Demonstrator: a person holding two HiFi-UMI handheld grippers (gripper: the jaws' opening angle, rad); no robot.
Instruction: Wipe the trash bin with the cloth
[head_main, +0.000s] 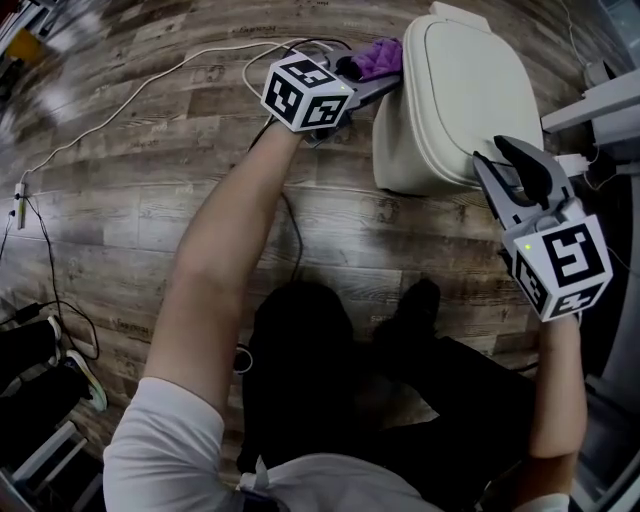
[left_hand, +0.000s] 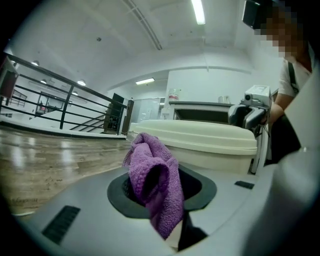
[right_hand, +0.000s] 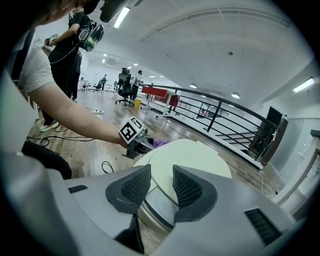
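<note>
The cream trash bin (head_main: 450, 100) stands on the wood floor with its lid down. It also shows in the left gripper view as the bin (left_hand: 200, 142), and in the right gripper view as the lid (right_hand: 190, 155). My left gripper (head_main: 372, 78) is shut on a purple cloth (head_main: 378, 57), bunched between the jaws (left_hand: 152, 180) and held at the bin's upper left side. My right gripper (head_main: 494, 154) sits at the bin's near right corner. Its jaws stand apart (right_hand: 160, 174), with the lid's edge seen through the gap and nothing gripped.
White and black cables (head_main: 130, 90) trail over the floor to the left. A grey metal frame (head_main: 595, 105) stands right of the bin. Shoes (head_main: 80, 375) lie at the lower left. A railing (right_hand: 220, 112) and distant people show behind the bin.
</note>
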